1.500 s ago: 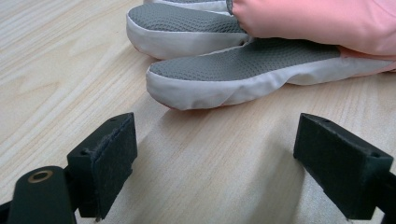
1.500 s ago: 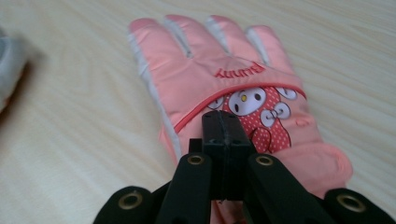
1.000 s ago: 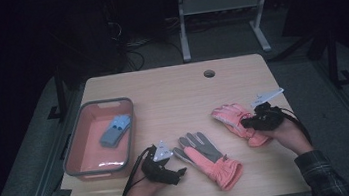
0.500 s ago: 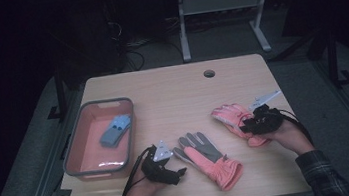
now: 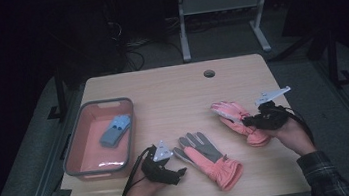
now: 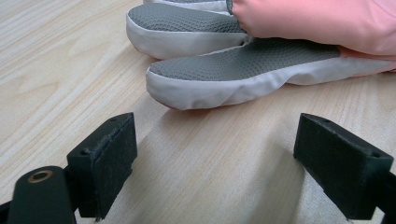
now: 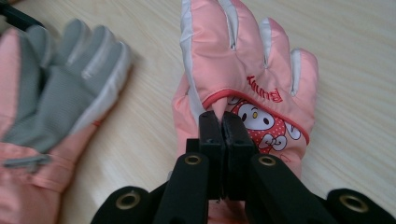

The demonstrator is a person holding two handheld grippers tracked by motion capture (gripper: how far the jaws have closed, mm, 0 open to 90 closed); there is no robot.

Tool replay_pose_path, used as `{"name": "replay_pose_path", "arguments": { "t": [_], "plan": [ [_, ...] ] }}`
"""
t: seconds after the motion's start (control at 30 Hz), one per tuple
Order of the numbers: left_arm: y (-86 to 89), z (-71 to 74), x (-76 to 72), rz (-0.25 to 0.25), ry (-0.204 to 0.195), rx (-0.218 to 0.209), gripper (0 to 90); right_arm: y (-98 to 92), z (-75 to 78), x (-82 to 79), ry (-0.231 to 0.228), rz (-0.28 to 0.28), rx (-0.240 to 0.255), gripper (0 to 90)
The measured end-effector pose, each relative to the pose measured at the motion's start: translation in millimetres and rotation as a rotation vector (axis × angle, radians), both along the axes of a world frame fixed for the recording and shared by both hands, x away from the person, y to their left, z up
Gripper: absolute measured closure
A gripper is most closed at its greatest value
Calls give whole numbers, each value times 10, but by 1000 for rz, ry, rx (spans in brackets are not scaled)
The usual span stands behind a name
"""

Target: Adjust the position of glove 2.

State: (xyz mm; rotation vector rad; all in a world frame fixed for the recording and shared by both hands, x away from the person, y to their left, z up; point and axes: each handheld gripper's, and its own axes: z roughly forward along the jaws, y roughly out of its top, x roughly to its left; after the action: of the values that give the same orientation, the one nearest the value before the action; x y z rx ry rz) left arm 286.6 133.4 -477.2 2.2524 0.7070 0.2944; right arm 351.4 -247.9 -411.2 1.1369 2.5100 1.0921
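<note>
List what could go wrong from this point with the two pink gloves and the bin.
1. The right tool is shut on only a small fold of the printed glove; the slick fabric may slip out on lifting.
2. The left tool stands open short of the palm-up glove, whose fingers lie flat on the table; its pads may scrape the wood instead of gripping.
3. The bin already holds a blue item, which added gloves could bury.

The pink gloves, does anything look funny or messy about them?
Slightly. The bunny glove lies printed side up, with the right tool pinching a fold of its fabric, while the other glove lies grey palm up. Nothing looks torn.
</note>
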Motion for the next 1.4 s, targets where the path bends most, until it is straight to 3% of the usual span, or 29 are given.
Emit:
{"name": "replay_pose_path", "arguments": {
  "t": [0.2,0.4,0.6,1.07,1.4],
  "plan": [
    [1,1,3,-2,-3,3,126,149,170,-180,-12,34,34,884],
    [-2,-1,1,2,-3,-4,126,389,292,-334,-17,106,67,883],
    [-3,0,-2,3,3,-5,126,616,379,-441,-32,164,65,883],
    [-2,2,-2,2,4,-3,126,932,416,-585,-22,217,48,882],
    [-2,2,-2,2,4,-3,126,1112,348,-615,1,228,2,873]
  ]
}}
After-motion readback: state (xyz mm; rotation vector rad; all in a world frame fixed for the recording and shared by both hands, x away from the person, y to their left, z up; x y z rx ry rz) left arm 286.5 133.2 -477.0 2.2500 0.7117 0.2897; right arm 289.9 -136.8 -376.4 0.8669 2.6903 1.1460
